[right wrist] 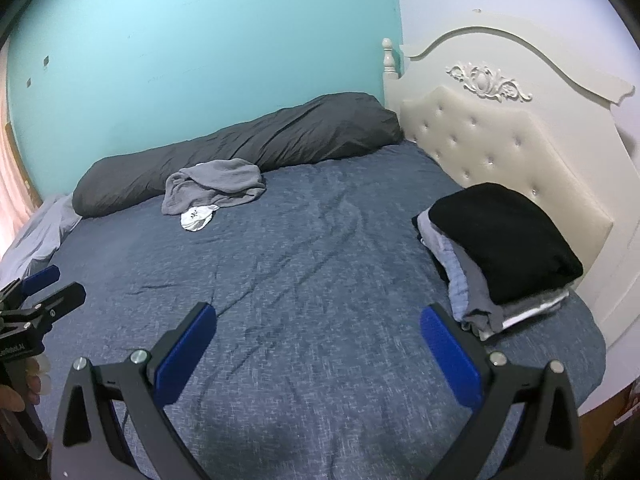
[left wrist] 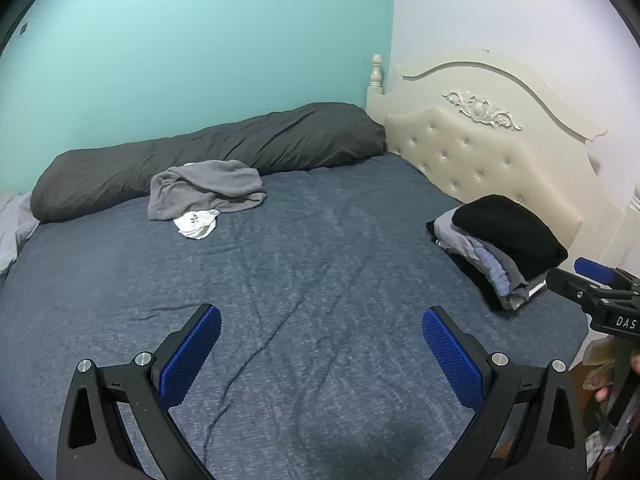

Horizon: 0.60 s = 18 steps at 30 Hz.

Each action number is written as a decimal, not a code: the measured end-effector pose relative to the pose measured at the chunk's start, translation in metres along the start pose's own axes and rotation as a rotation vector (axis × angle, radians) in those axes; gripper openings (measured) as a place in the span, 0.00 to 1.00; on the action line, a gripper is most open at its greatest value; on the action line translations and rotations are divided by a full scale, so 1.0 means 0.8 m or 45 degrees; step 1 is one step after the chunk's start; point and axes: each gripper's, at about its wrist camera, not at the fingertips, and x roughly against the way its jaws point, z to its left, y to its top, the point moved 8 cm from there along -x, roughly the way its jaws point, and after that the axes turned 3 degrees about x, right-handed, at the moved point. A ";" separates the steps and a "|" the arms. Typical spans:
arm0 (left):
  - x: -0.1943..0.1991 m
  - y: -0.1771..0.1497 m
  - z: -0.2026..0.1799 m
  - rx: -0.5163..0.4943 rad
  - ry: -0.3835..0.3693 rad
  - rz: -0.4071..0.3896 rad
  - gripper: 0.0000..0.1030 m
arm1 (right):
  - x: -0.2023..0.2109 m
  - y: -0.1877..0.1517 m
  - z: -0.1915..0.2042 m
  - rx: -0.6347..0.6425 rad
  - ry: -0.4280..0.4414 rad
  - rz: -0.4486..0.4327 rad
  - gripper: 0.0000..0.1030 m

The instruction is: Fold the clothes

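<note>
Left wrist: folded stack [left wrist: 500,248] beside headboard [left wrist: 480,156], bolster [left wrist: 208,156] behind.

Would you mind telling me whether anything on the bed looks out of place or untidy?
Yes: a crumpled grey garment lies in a heap by the dark bolster, with a white item sticking out beneath it, both unfolded. The folded stack by the headboard looks tidy. Nothing looks damaged.
</note>
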 end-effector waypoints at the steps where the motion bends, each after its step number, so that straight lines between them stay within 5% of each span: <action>1: -0.001 0.000 -0.003 -0.003 -0.005 0.001 1.00 | 0.001 -0.001 -0.003 -0.004 -0.005 0.001 1.00; 18: -0.015 -0.003 -0.046 -0.033 -0.070 0.034 1.00 | 0.017 -0.010 -0.042 -0.050 -0.053 0.002 1.00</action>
